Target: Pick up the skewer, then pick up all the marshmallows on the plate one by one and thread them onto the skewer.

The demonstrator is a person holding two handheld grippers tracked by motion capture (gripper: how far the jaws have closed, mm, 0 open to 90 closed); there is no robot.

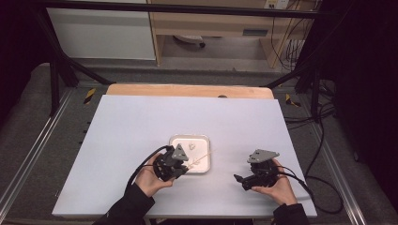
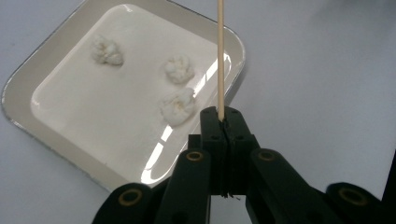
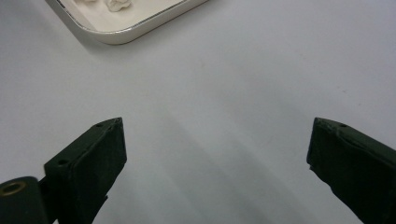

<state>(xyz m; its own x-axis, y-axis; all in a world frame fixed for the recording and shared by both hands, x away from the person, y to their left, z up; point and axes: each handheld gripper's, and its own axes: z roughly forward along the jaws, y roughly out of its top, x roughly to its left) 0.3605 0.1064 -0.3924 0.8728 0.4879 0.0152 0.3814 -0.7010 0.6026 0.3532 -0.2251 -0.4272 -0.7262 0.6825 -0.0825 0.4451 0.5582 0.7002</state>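
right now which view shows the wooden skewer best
The left gripper view: the wooden skewer runs up from the shut jaws of the left gripper, crossing the edge of the white tray. In the high view it is a thin pale line over the tray.

Left tool [image 2: 223, 122] clamped (skewer), right tool [image 3: 215, 158] agape

I'm looking at a lab-style recording bay. A black metal frame [image 1: 56, 79] is enclosing the white table [image 1: 141, 122], and cables [image 1: 324, 140] are trailing across the grey floor at right.
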